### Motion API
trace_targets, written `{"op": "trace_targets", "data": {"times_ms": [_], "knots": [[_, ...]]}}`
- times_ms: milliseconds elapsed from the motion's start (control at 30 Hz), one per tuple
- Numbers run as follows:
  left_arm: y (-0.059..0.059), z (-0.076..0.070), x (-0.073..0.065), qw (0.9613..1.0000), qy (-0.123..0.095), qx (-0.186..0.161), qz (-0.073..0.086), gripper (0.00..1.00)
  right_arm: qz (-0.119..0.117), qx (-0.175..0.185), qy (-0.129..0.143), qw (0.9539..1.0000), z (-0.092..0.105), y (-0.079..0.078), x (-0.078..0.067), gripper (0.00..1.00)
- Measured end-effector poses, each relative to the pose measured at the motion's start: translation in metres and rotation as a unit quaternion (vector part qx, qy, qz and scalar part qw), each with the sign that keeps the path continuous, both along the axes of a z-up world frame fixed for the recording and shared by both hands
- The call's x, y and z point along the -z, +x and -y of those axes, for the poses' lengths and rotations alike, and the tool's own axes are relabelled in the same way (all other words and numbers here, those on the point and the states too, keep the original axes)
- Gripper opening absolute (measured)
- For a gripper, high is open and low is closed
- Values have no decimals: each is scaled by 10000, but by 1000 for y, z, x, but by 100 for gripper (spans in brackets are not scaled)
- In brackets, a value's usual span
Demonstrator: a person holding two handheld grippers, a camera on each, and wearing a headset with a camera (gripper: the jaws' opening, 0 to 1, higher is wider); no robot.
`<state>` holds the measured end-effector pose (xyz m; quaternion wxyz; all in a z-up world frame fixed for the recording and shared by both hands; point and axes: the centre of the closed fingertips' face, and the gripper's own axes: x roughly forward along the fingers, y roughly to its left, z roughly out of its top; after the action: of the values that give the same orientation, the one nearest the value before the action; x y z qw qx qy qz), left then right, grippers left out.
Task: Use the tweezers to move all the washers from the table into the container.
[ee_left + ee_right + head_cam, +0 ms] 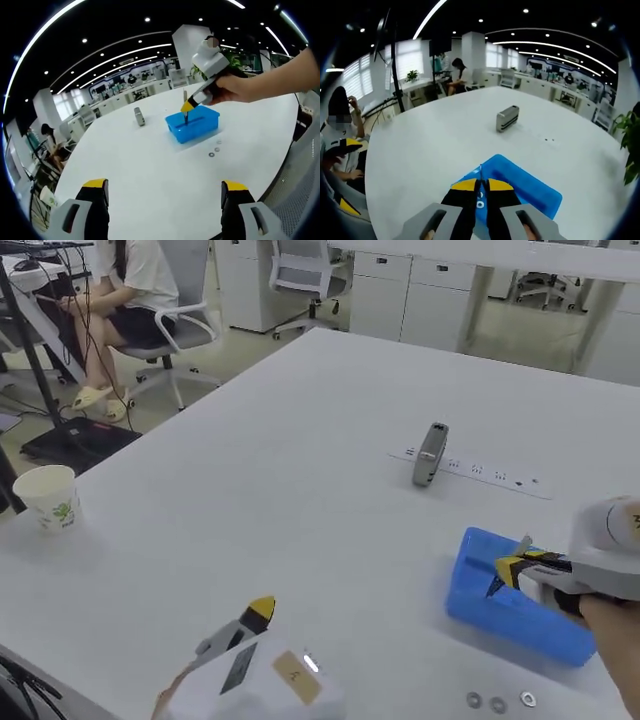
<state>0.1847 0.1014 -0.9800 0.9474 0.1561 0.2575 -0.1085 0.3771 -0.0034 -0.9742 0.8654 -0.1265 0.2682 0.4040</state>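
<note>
Right claw (481, 184) clamped narrow on tweezers (185, 107), tips pointing down into blue container (500, 610). Left claw (164, 185) spread wide, holding nothing, above white surface (300, 490). Three washers (497, 703) lie on surface just beside container. Washer at tweezer tips: cannot tell.

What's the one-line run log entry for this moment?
left gripper: open, empty | right gripper: shut on tweezers, over blue container | washers: three on table beside container
</note>
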Motion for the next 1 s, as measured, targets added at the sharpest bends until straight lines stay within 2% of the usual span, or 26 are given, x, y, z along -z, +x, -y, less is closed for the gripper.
{"op": "trace_targets", "data": {"times_ms": [267,500,633,700,867,1000], "knots": [[0,0,0,10000,29,-7,5,95,154,-169,358,9991,-4,-7,-34,2],[0,-2,1,10000,0,-65,-33,95,259,-319,526,9978,-6,-18,-50,2],[0,-2,1,10000,4,-68,-37,96,285,-476,401,9977,-4,-27,-48,2],[1,-4,-1,9999,22,-97,30,95,284,-542,331,9976,-2,-32,-45,2],[1,-6,-3,9998,-48,-159,56,95,155,-666,224,9974,4,-45,-33,2],[1,-6,-3,9999,-41,-154,56,95,2,-708,237,9972,7,-55,-24,2]]}}
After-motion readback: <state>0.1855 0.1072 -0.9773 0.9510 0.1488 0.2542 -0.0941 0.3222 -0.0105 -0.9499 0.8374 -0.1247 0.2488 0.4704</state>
